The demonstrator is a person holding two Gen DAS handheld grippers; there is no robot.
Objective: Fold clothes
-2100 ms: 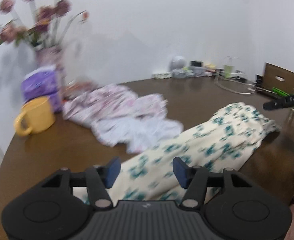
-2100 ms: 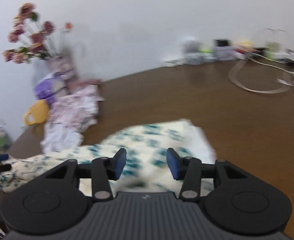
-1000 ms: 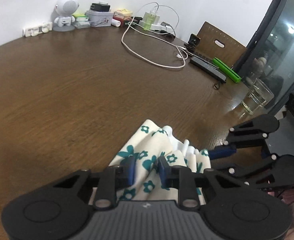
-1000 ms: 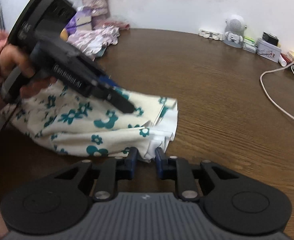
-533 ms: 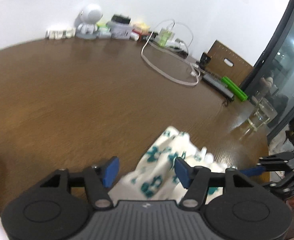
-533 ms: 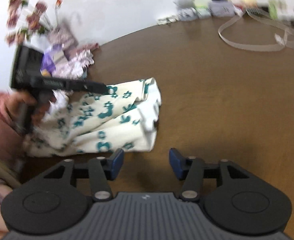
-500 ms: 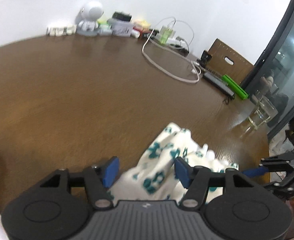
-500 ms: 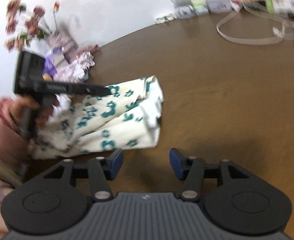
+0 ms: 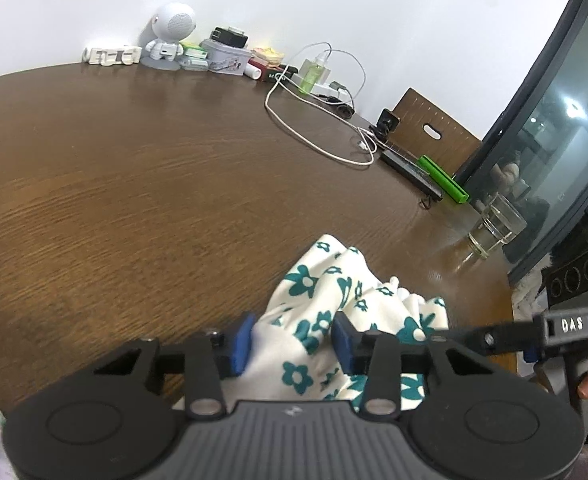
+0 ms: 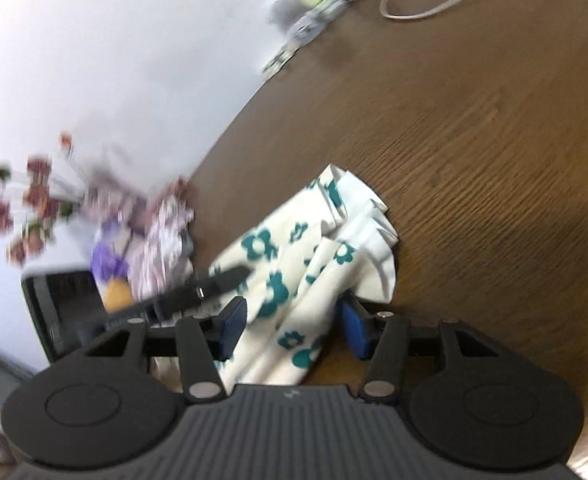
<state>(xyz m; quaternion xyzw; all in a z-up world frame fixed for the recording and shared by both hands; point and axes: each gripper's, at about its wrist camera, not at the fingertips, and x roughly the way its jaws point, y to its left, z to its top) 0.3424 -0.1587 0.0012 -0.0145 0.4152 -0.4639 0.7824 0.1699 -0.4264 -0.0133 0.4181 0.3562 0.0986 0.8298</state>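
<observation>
A cream garment with teal flowers (image 9: 314, 292) lies bunched on the brown table (image 9: 134, 168), its folded end pointing away from me. My left gripper (image 9: 292, 338) is open, and the cloth runs between its blue pads (image 9: 241, 339) without being pinched. My right gripper (image 10: 294, 330) is also open and straddles the same garment (image 10: 290, 256) from the other side; this view is tilted and blurred. The right gripper's finger (image 9: 490, 334) reaches in from the right in the left wrist view. In the right wrist view the left gripper's finger (image 10: 214, 280) lies across the cloth.
A pink floral garment (image 10: 162, 236), a yellow mug (image 10: 117, 292) and a vase of flowers (image 10: 18, 200) stand at the table's left. A white cable (image 9: 314, 136), a robot figurine (image 9: 170, 36), small boxes, a green bar (image 9: 442, 178) and a glass (image 9: 494, 226) line the far and right edges.
Both grippers let go of the garment about a second ago. Since then they have come back over it, the right one tilting sharply; the left fingers have narrowed slightly.
</observation>
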